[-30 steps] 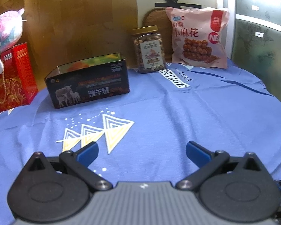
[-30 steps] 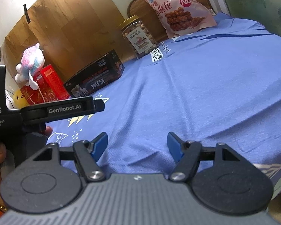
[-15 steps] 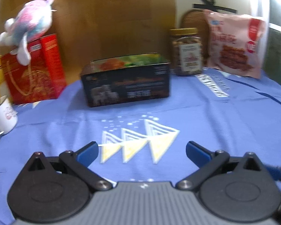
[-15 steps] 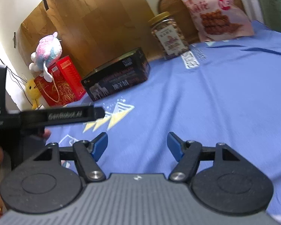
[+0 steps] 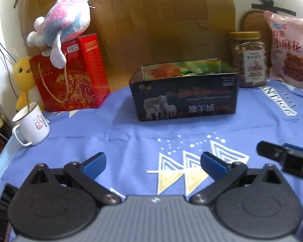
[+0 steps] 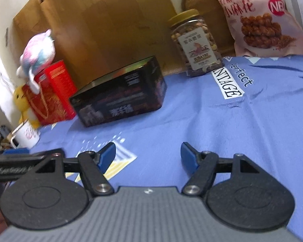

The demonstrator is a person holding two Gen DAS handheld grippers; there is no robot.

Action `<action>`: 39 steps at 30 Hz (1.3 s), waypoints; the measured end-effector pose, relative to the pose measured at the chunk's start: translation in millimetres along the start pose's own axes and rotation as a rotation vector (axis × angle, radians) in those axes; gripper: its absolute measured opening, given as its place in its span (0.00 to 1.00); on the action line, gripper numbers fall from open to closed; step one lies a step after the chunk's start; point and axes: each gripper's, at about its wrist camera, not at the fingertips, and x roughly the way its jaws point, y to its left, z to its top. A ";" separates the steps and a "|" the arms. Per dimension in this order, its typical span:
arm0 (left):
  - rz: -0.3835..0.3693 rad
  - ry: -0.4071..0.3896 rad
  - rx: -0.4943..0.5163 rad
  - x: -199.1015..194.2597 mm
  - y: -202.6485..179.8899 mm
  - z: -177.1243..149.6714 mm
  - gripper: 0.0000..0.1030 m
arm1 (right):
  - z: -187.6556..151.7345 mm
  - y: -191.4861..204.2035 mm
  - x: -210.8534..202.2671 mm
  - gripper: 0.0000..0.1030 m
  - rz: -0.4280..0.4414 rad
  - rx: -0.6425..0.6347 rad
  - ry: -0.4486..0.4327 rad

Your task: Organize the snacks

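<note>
Left claw (image 5: 153, 162): held spread wide above the blue cloth (image 5: 131, 141), nothing gripped.
Right claw (image 6: 148, 157): likewise kept wide and empty.
Black box (image 5: 183, 94): seen open-topped on the bench, straight ahead.
Nut jar (image 6: 195, 43): stood upright behind the box, to its right.
Pink snack bag (image 6: 262, 18): propped just right of the jar.

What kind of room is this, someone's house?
Probably a home: a table under a blue printed cloth, a plush toy atop a red gift bag, a white mug, and snacks against the wall.
</note>
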 end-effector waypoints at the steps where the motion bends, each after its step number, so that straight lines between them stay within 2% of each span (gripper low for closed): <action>1: 0.004 0.004 0.003 1.7 -0.6 0.2 1.00 | 0.9 -2.6 -1.9 0.71 0.014 0.013 -0.010; 10: 0.046 0.013 0.035 11.5 -10.6 -1.6 1.00 | -1.1 -6.0 -13.3 0.71 0.065 0.012 -0.060; 26: 0.012 -0.019 0.041 6.2 -10.4 -0.7 1.00 | -0.4 -6.3 -9.6 0.71 0.073 -0.002 -0.054; 39: 0.039 -0.042 0.058 1.8 -8.5 -2.1 1.00 | -1.6 -4.2 -11.2 0.71 0.076 -0.033 -0.066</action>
